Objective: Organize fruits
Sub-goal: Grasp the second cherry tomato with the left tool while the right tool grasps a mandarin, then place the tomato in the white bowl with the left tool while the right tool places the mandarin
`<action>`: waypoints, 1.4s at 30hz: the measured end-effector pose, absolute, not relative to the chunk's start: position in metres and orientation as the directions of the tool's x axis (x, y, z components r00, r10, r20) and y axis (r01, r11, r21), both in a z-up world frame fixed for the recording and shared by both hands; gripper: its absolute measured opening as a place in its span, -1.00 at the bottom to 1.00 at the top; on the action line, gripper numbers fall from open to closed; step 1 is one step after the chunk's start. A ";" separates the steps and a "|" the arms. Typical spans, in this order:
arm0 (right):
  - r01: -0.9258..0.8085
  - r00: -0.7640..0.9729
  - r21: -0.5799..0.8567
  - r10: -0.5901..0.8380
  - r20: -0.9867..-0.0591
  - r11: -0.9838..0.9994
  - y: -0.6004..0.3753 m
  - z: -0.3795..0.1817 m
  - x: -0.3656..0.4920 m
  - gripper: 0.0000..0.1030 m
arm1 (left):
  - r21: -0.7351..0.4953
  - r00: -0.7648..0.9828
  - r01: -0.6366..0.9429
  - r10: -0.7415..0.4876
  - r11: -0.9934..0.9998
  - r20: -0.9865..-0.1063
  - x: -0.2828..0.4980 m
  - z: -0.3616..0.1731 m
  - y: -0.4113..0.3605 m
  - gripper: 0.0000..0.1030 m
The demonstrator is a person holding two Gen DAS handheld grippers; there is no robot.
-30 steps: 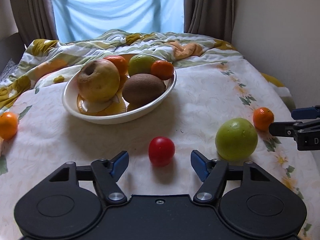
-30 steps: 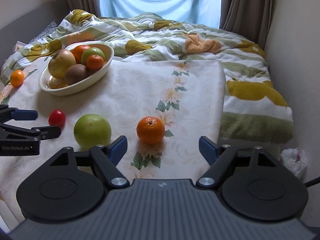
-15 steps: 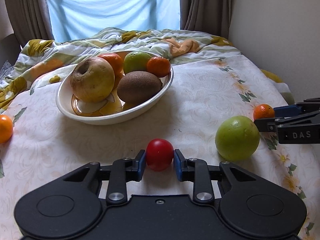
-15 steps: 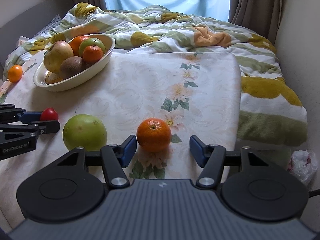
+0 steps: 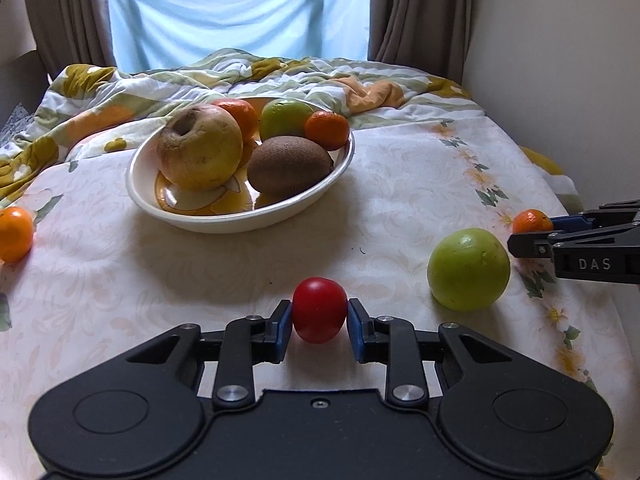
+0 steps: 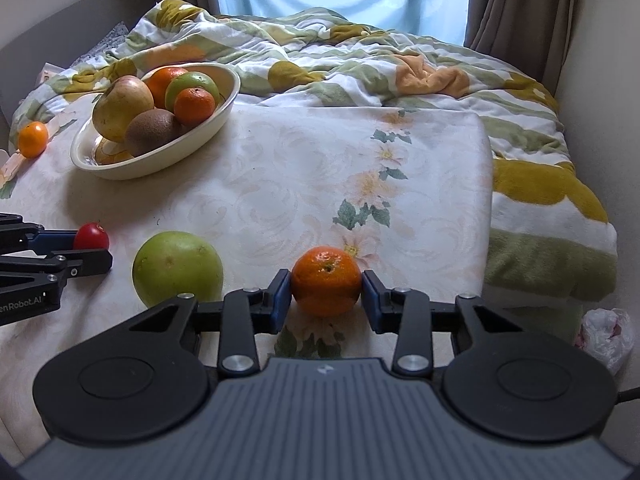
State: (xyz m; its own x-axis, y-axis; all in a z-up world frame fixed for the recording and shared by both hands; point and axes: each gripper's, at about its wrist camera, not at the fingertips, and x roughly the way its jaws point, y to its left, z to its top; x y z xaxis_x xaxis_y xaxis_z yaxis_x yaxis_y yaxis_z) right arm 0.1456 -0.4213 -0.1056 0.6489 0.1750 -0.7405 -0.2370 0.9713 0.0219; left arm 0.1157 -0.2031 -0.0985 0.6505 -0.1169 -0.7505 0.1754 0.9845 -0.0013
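The small red tomato (image 5: 319, 310) sits on the floral cloth (image 5: 400, 200) near the front edge, pinched between the blue pads of the left gripper (image 5: 319, 326), whose jaws have just closed onto it. To its right, just beside it, lies a large green apple (image 5: 469, 269) — it stands between the two grippers and close to both. Past the apple, the right gripper (image 6: 326, 295) has just closed its jaws on a mandarin (image 6: 326, 286), blue pads pressing on both sides; that fruit also rests on the cloth. Farther back and to the left stands the oval white bowl (image 5: 192, 220), holding a yellowish apple (image 5: 199, 146), a kiwi (image 5: 289, 165), a green apple in the bowl (image 5: 286, 118), a small mandarin (image 5: 327, 130) and an orange (image 5: 236, 114) partly hidden behind the yellowish apple. A loose mandarin (image 5: 14, 234) lies at the cloth's far left edge, well apart from the rest. Behind the bowl a rumpled quilt (image 6: 340, 64) — green, white and mustard — is heaped below the curtained window (image 5: 236, 8).
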 end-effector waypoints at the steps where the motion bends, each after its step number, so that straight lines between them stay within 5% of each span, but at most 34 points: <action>1: -0.236 0.651 0.021 0.174 -0.739 0.971 -0.422 -0.104 0.144 0.03 | -0.003 0.652 0.175 -0.118 0.985 -0.749 0.114 -0.097 -0.203 -0.37; 22: -0.239 0.686 0.019 0.183 -0.704 0.971 -0.393 -0.020 0.105 0.02 | -0.038 0.724 0.152 -0.138 0.988 -0.676 0.082 -0.010 -0.171 -0.37; 42: -0.182 0.722 0.050 0.168 -0.671 0.982 -0.304 0.026 0.154 0.02 | -0.049 0.692 0.258 -0.220 0.965 -0.687 0.178 0.023 -0.091 -0.37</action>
